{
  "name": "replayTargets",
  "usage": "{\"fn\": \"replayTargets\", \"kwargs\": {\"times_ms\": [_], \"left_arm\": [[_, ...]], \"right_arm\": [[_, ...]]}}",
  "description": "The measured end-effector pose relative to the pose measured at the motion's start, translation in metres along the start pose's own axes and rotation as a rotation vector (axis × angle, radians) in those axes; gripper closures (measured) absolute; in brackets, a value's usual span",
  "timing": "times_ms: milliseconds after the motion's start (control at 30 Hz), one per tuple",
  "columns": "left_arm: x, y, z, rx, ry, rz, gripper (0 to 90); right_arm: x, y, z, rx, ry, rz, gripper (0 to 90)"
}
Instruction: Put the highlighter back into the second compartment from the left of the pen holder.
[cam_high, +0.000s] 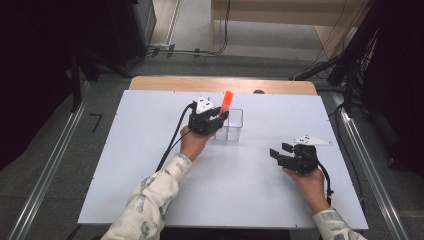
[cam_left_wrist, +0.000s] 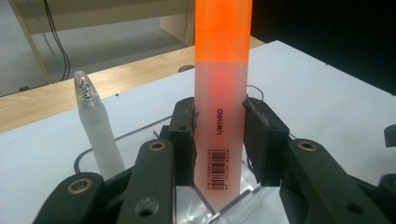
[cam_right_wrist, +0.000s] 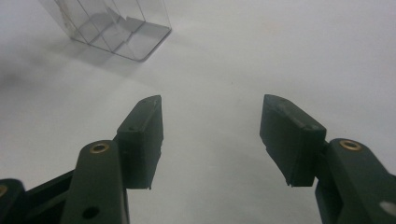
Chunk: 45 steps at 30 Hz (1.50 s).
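Observation:
A highlighter (cam_left_wrist: 223, 74) with an orange cap and a frosted body stands upright between the jaws of my left gripper (cam_left_wrist: 220, 111), which is shut on it. Its lower end is inside a clear plastic container (cam_left_wrist: 140, 134). In the high view the left gripper (cam_high: 219, 118) sits at the container's (cam_high: 234, 125) left side, with the orange cap (cam_high: 227, 101) sticking up. A frosted white pen (cam_left_wrist: 95, 126) stands in the same container. My right gripper (cam_high: 279, 149) rests open on the white table, to the right of the container and nearer the person, nothing between its jaws (cam_right_wrist: 215, 107).
The white tabletop (cam_high: 240, 185) lies over a wooden table (cam_high: 220, 83). The clear container (cam_right_wrist: 116, 28) is at the top left of the right gripper view. Cables (cam_high: 170, 142) trail from both grippers. Metal rails (cam_high: 47, 165) run along the floor on both sides.

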<state>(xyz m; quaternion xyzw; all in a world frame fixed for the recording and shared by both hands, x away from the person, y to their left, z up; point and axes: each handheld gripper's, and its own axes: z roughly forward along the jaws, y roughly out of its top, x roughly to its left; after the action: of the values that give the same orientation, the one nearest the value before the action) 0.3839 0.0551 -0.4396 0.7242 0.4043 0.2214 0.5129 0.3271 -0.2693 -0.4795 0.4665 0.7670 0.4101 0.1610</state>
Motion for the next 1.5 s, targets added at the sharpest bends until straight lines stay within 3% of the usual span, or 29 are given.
{"fn": "replayTargets", "kwargs": {"times_ms": [300, 667, 967, 1167, 1367, 1500], "left_arm": [[-0.003, -0.005, -0.004, 0.016, 0.022, 0.02, 65.8], [-0.005, -0.008, -0.006, 0.022, 0.02, 0.028, 62.7], [-0.008, -0.007, -0.012, 0.016, 0.035, 0.03, 52.9], [-0.009, -0.009, -0.015, 0.015, 0.033, 0.019, 52.4], [-0.01, -0.012, -0.02, 0.008, 0.038, 0.02, 46.0], [-0.012, -0.014, -0.024, 0.005, 0.047, 0.015, 37.0]], "right_arm": [[0.0, 0.0, 0.0, 0.004, 0.001, -0.001, 38.2], [0.0, 0.0, 0.001, 0.008, 0.001, 0.002, 38.2], [0.0, 0.0, 0.001, 0.004, 0.003, 0.007, 38.2], [0.0, 0.0, 0.001, 0.004, 0.001, 0.011, 37.8], [-0.001, -0.001, 0.001, 0.009, -0.006, 0.012, 34.9], [-0.001, -0.001, 0.001, 0.011, -0.008, 0.013, 34.5]]}}
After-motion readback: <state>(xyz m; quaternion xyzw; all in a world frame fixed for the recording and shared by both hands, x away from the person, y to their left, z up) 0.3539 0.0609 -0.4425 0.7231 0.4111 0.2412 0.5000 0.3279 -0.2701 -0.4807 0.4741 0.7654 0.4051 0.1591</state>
